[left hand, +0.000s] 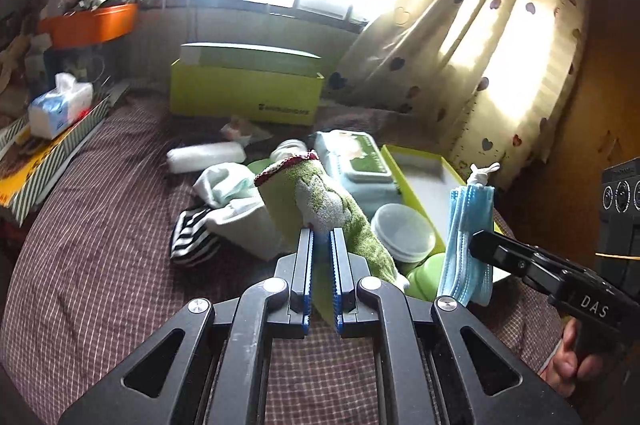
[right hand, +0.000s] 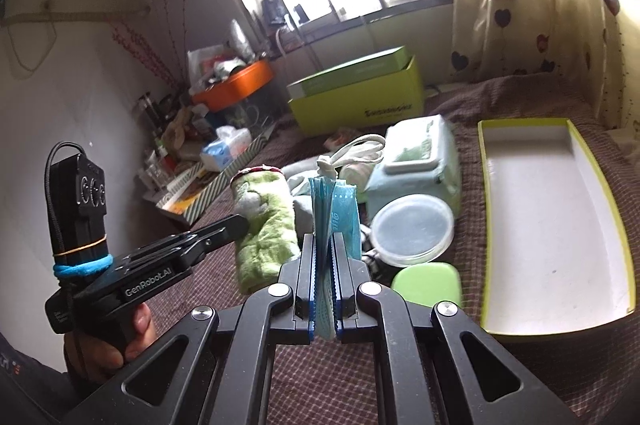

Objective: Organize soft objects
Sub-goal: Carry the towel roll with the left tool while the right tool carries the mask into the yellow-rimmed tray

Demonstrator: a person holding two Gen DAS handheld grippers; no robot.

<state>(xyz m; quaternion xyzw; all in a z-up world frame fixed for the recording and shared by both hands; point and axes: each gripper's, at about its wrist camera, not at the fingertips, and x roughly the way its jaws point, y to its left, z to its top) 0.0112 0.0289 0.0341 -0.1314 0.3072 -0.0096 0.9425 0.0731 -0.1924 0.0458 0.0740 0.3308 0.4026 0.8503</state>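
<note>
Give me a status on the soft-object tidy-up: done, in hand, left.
Done: nothing visibly stowed; the white-lined green tray is empty. In hand: left tool grips the green terry towel, right tool grips the blue face masks. Left: striped sock and white cloth on the bedspread.

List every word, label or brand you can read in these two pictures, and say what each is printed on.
"DAS": on the body of the right tool, seen from the left wrist.
"GenRobot.AI": on the body of the left tool, seen from the right wrist.
Dark print on the front of the green box: too blurred to read.
Print on the wipes pack and on the blue masks: too small to read.
</note>
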